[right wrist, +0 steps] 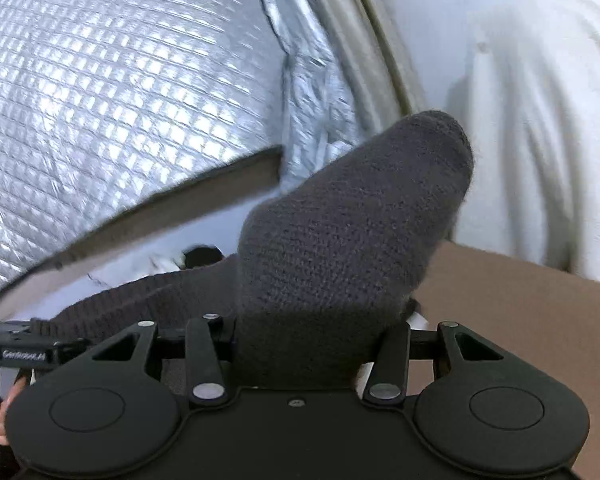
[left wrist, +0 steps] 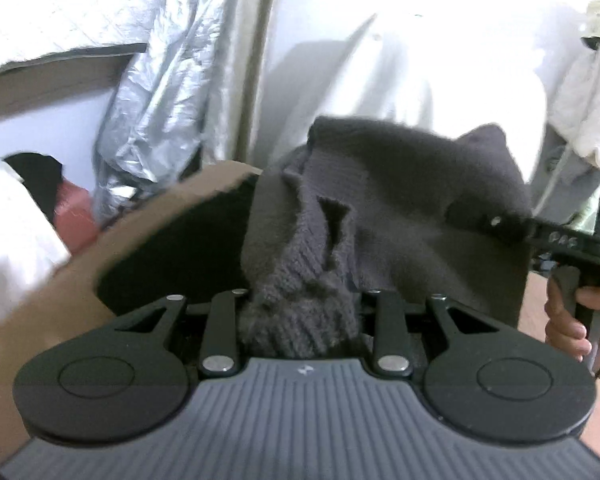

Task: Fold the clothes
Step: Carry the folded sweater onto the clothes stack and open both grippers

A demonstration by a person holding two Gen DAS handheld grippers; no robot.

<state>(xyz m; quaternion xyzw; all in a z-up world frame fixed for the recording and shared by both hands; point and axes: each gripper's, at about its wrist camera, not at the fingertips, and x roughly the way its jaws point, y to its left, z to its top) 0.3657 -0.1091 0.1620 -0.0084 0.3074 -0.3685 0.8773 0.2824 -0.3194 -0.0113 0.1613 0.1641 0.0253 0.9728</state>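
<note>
Right up against your left lens, dark grey knit is bunched between the left gripper (left wrist: 300, 312) linkages, and the fingers themselves are buried under the wool, so you look clamped on the sweater (left wrist: 380, 200) though the tips stay hidden. Over on the right wrist view it's the same story: a thick roll of that sweater (right wrist: 340, 240) rises straight out of the right gripper (right wrist: 312, 344), fingers closed in tight around it, fabric filling the whole gap.

You've got the garment lifted between both tools, hanging above the brown desk (left wrist: 60, 280), with its ribbed hem sagging off to the left in the right wrist view. From the left camera your other hand (left wrist: 576, 320) shows on its handle, with the right tool's fingers pinching the sweater's far side.

As for progress, the sweater is off the surface and rumpled, no flat, squared shape anywhere in sight. That fits you spreading it out to lay it down, and it equally fits you carrying one edge across mid-fold; I can't tell which. Either way, no neat folded stack shows in these views, and white cloth (left wrist: 440, 60) hangs behind.
</note>
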